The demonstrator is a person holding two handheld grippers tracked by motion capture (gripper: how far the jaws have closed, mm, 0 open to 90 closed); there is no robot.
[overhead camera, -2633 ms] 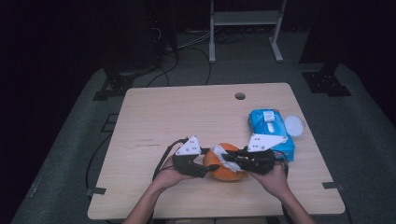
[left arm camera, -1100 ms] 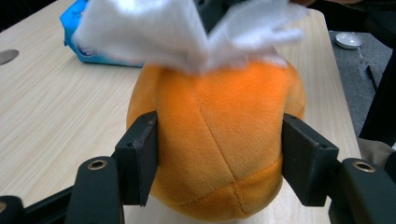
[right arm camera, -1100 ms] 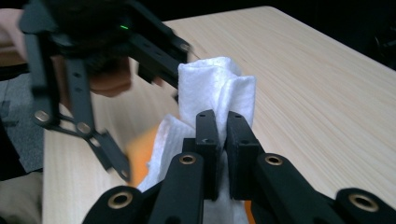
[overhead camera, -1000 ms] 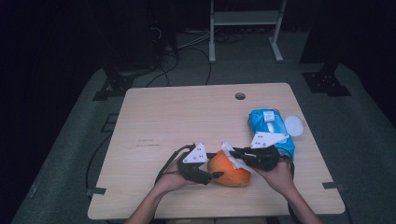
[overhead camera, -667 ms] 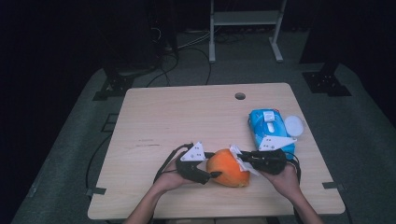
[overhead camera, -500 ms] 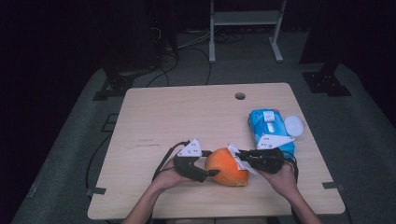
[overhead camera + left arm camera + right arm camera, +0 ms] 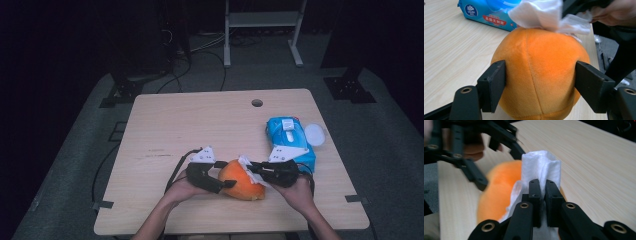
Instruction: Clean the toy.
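Clamped on either flank of the orange plush ball (image 7: 537,75), the left gripper (image 7: 212,180) is seen with its jaws spread wide and pressed into the fabric, so that the toy is pinned against the table (image 7: 200,120) directly ahead of it. Just beyond the ball, on its far side from this gripper, the right gripper (image 7: 260,172) is held with its jaws closed tight on a folded white wipe (image 7: 541,167), which is laid against the top of the plush. The wiping step is judged to be in hand: the toy is being steadied from one side while its surface is rubbed from the other. Behind the right gripper, near the table's right edge, a blue wipes pack (image 7: 290,142) is lying with a white lid (image 7: 314,134) just beside it. For the next move, the wipe would need to be drawn across a fresh patch of plush while the left clamp is kept firm, since a soft round toy is likely to roll or squash if the grip is slackened.
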